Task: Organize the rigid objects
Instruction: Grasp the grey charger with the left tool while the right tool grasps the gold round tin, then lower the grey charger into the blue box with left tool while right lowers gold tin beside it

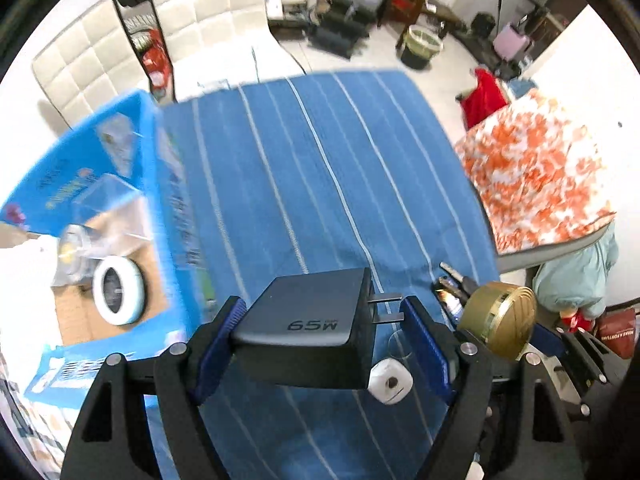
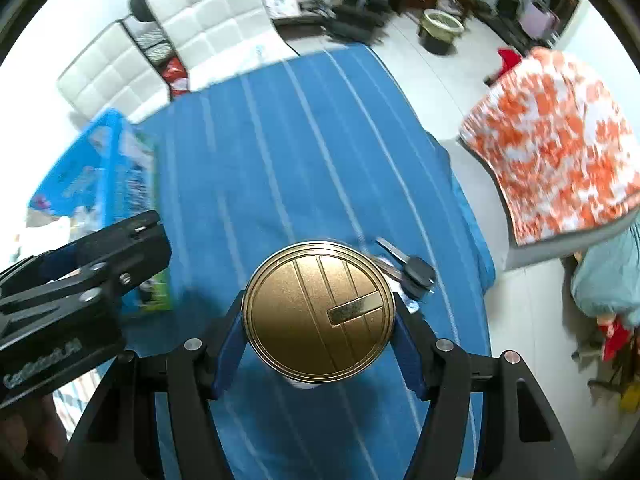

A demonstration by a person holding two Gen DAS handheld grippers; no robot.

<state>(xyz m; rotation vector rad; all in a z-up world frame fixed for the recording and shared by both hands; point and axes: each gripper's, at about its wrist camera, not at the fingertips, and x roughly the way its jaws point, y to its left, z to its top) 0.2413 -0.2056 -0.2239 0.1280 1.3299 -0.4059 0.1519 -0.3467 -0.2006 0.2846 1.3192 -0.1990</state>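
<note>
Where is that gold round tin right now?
The gold tin sits clamped in the right claw, above the blue striped cloth, with a key just beyond it.

Dark 65W charger (image 1: 308,332) between left hand-held gripper (image 1: 324,340) pads, above blue striped cloth (image 1: 304,184).

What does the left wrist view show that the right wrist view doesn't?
Only the left wrist view: the grey charger clamped in the left gripper, a white cube on the cloth, and the box's contents, including a roll of tape.
Only the right wrist view: the gold lid face-on in the right gripper.
Both: the blue striped cloth, the blue box, the keys.
</note>
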